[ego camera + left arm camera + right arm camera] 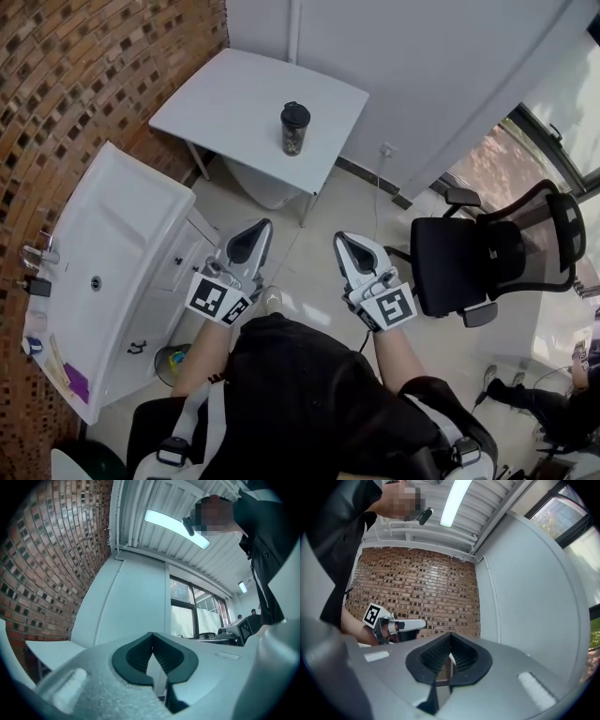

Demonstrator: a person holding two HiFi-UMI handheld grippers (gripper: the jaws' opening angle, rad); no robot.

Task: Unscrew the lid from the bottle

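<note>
Nearby, the left gripper [249,240] and right gripper [354,251] hang side by side over the floor [307,274], each with jaws pressed together on nothing. A washbasin [122,234] lies left, an office chair [450,264] right. Farther off, the dark bottle [294,136], lid [295,113] on, stands upright on the white table [225,94].

**Both grippers shut, held side by side**

The person holds the left gripper [251,234] and the right gripper [345,242] out in front of the torso. They sit level and apart, with the tips angled slightly toward each other. In each gripper view the jaws meet, with nothing between them. The left forearm [202,361] and the right forearm [397,352] are bare and run back from the grippers to the body. Both elbows are bent and tucked close.
</note>
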